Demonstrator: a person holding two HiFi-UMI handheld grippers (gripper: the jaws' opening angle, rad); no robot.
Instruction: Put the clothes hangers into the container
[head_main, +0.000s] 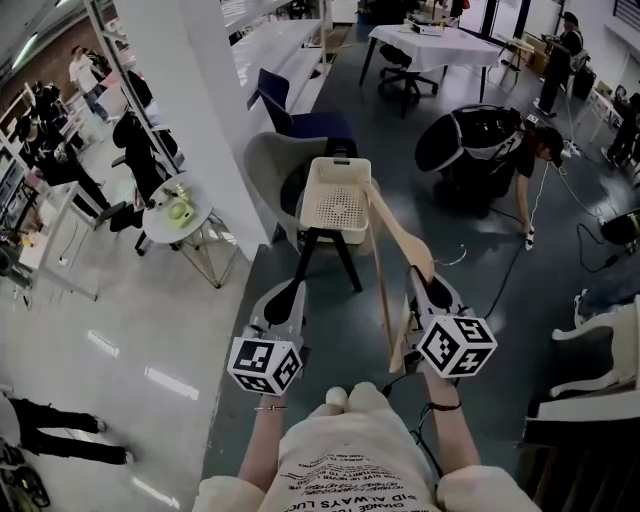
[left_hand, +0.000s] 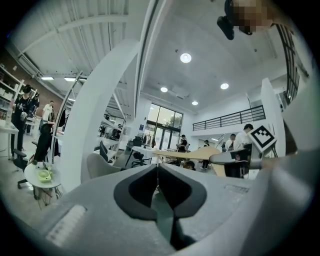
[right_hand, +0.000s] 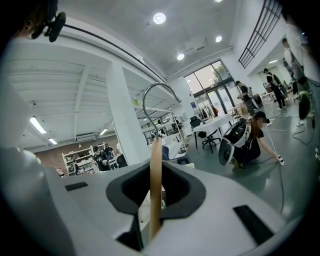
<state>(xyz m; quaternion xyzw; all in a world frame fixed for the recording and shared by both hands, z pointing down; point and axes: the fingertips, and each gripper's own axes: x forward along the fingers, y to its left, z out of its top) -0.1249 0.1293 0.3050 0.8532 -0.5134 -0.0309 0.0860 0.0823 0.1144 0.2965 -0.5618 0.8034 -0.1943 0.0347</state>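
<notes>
Head view | right hand-held gripper (head_main: 425, 283) clamped on wooden hanger (head_main: 400, 232), carried short of the white basket (head_main: 335, 236) ahead | left hand-held gripper (head_main: 285, 297) jaws together, empty | hanger likely light, stiff, smooth; its flat arm suits gripping.

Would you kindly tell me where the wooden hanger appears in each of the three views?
Head view: wooden hanger, right of centre, rising from the right gripper.
Left gripper view: centre-right, lying level.
Right gripper view: centre, upright between the jaws.
Shared landmark: white pillar, left of the hanger in all three.
</notes>
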